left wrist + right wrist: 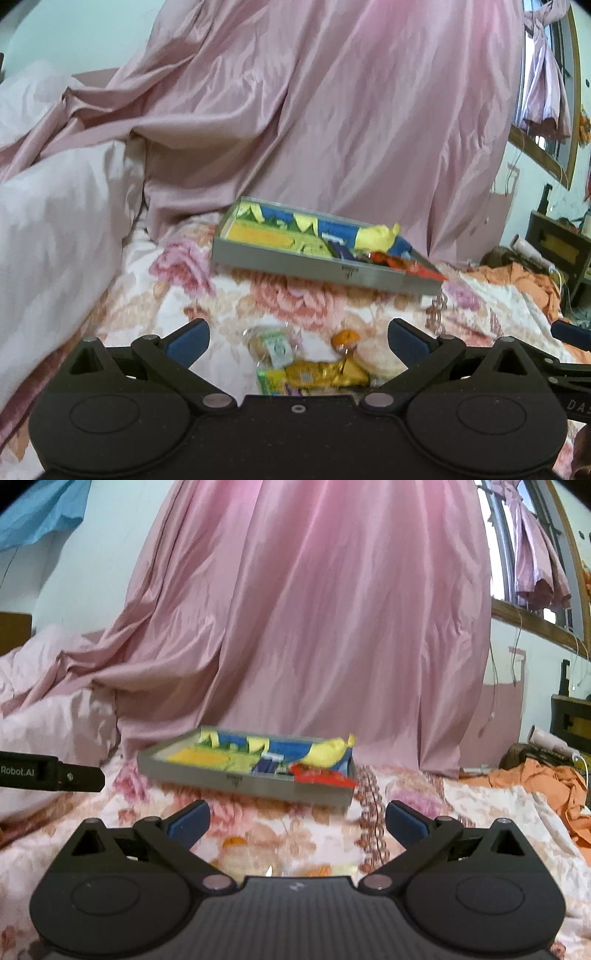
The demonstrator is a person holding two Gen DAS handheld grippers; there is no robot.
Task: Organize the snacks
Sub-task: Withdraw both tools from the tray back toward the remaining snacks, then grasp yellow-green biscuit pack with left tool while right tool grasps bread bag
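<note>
While several snacks (314,365) are lying loose between our empty, wide-open left gripper (298,343), we're seeing the tray (321,267) ahead part-filled; right gripper (297,825) likewise gaping, empty.

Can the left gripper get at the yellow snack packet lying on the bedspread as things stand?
Probably yes. The left gripper is open, and the yellow snack packet lies on the floral bedspread just ahead between its fingers, with nothing over it. Other loose snacks crowd beside it.

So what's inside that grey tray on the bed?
The shallow grey rectangular tray holds a yellow wrapped packet, a red packet, and a small blue item on a colourful lining. Anything beneath them is hidden.
</note>
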